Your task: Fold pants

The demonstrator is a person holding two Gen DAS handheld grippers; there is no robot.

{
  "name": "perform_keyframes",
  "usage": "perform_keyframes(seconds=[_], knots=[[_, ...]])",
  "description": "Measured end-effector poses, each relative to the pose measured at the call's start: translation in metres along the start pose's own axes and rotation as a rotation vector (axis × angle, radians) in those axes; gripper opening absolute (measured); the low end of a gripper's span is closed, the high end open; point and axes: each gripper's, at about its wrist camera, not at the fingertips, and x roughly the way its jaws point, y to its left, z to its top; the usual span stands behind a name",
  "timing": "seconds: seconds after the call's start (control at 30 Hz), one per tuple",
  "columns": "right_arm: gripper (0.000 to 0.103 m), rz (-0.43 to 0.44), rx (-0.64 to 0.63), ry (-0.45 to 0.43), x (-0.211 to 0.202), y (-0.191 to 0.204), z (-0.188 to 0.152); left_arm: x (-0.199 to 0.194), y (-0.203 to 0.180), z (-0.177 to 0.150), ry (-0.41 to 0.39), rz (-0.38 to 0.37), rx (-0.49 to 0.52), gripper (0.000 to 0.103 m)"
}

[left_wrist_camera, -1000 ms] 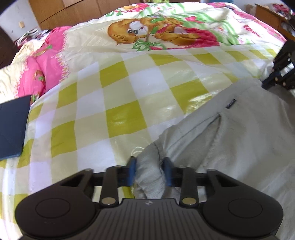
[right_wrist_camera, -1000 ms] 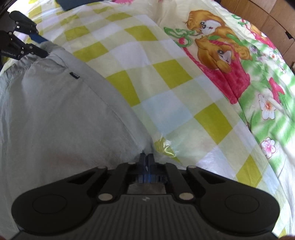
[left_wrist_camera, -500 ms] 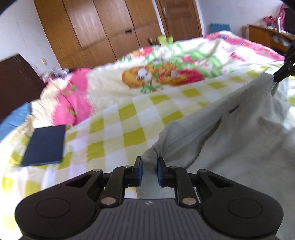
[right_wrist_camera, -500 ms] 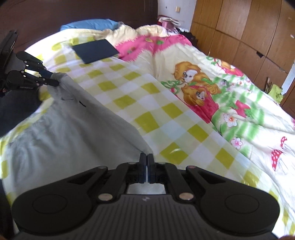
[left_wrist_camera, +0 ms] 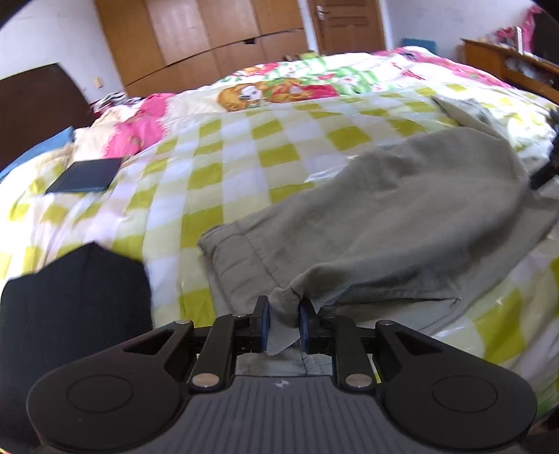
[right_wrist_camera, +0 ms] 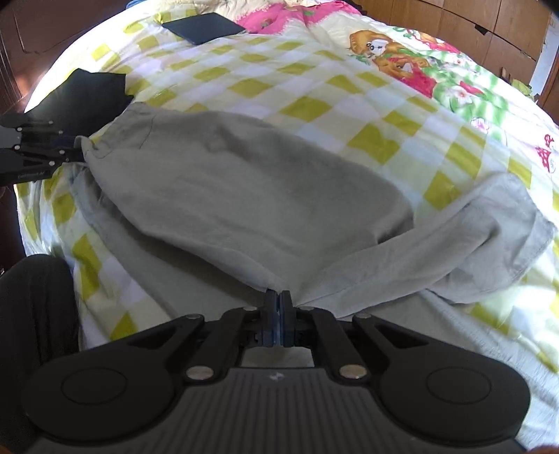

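The grey pants (left_wrist_camera: 412, 209) lie on a yellow-checked bedspread (left_wrist_camera: 209, 181), with an upper layer folded over a lower one. My left gripper (left_wrist_camera: 283, 316) is shut on a bunched corner of the pants. My right gripper (right_wrist_camera: 278, 304) is shut on a thin edge of the pants (right_wrist_camera: 251, 195), low over the bed. The left gripper also shows at the left edge of the right wrist view (right_wrist_camera: 75, 152), holding the far corner. One pant leg (right_wrist_camera: 489, 237) trails to the right.
A dark flat book (left_wrist_camera: 85, 174) lies on the bed near the pillows; it also shows in the right wrist view (right_wrist_camera: 204, 26). A black cloth item (left_wrist_camera: 77, 290) sits near the left gripper. Wooden wardrobes (left_wrist_camera: 209, 38) stand behind the bed.
Both grippers have swung the lifted pants edge over and down, so the upper layer now lies folded onto the lower one. Both grips have held throughout.
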Motion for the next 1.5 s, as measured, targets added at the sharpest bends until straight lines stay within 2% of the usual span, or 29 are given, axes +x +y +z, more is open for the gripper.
perform_keyframes(seconds=[0.1, 0.2, 0.23, 0.3, 0.4, 0.53, 0.6, 0.67, 0.77, 0.8, 0.83, 0.87, 0.93, 1.0, 1.03, 1.07, 1.13, 1.27, 1.37, 1.4, 1.43, 1.5], knots=[[0.002, -0.023, -0.066, -0.005, -0.009, 0.014, -0.010, -0.012, -0.002, -0.007, -0.020, 0.027, 0.022, 0.034], [0.003, -0.054, -0.151, 0.019, -0.010, 0.025, -0.016, -0.021, -0.009, -0.017, -0.024, 0.053, 0.098, 0.040], [0.004, -0.048, -0.151, 0.022, -0.008, 0.027, -0.019, -0.021, -0.010, -0.022, -0.016, 0.070, 0.106, 0.045], [0.004, -0.035, -0.144, 0.042, -0.004, 0.032, -0.020, -0.018, -0.008, -0.030, 0.006, 0.109, 0.092, 0.046], [0.004, -0.030, -0.172, 0.045, 0.000, 0.047, -0.024, -0.018, -0.007, -0.039, -0.003, 0.147, 0.056, 0.046], [0.006, -0.054, -0.234, 0.025, -0.001, 0.065, -0.025, -0.027, -0.027, -0.045, -0.032, 0.165, 0.167, 0.047], [0.007, -0.049, -0.275, -0.010, -0.003, 0.079, -0.021, -0.027, -0.038, -0.046, -0.056, 0.216, 0.241, 0.050], [0.010, -0.030, -0.323, -0.042, -0.002, 0.094, -0.014, -0.024, -0.045, -0.045, -0.081, 0.253, 0.295, 0.058], [0.027, -0.005, -0.399, -0.104, 0.006, 0.120, 0.001, -0.017, -0.053, -0.043, -0.093, 0.279, 0.381, 0.059], [0.036, 0.007, -0.424, -0.120, 0.011, 0.129, 0.006, -0.017, -0.055, -0.044, -0.097, 0.282, 0.406, 0.059], [0.039, 0.024, -0.438, -0.136, 0.016, 0.136, 0.012, -0.016, -0.055, -0.044, -0.105, 0.292, 0.422, 0.059], [0.039, 0.039, -0.443, -0.152, 0.022, 0.144, 0.018, -0.015, -0.055, -0.043, -0.108, 0.311, 0.428, 0.057], [0.038, 0.066, -0.455, -0.171, 0.033, 0.159, 0.032, -0.015, -0.049, -0.040, -0.112, 0.323, 0.413, 0.041], [0.035, 0.045, -0.489, -0.196, 0.046, 0.176, 0.043, -0.017, -0.042, -0.036, -0.121, 0.315, 0.374, 0.039], [0.014, 0.029, -0.501, -0.197, 0.052, 0.184, 0.049, -0.019, -0.039, -0.034, -0.132, 0.318, 0.366, 0.036], [0.000, 0.023, -0.497, -0.186, 0.057, 0.190, 0.055, -0.020, -0.037, -0.033, -0.140, 0.324, 0.363, 0.035], [0.001, 0.047, -0.461, -0.175, 0.056, 0.196, 0.065, -0.025, -0.035, -0.033, -0.153, 0.331, 0.359, 0.032], [0.001, 0.081, -0.470, -0.219, 0.040, 0.203, 0.063, -0.037, -0.028, -0.041, -0.176, 0.350, 0.324, 0.028], [0.003, 0.109, -0.476, -0.151, 0.057, 0.208, 0.057, -0.027, -0.028, -0.057, -0.115, 0.349, 0.334, 0.028], [0.009, 0.114, -0.472, -0.119, 0.066, 0.210, 0.054, -0.020, -0.030, -0.063, -0.083, 0.340, 0.342, 0.029], [0.010, 0.128, -0.455, -0.086, 0.074, 0.210, 0.052, -0.014, -0.031, -0.068, -0.046, 0.328, 0.348, 0.030], [0.010, 0.135, -0.429, -0.080, 0.079, 0.209, 0.049, -0.007, -0.037, -0.075, -0.009, 0.348, 0.383, 0.031]])
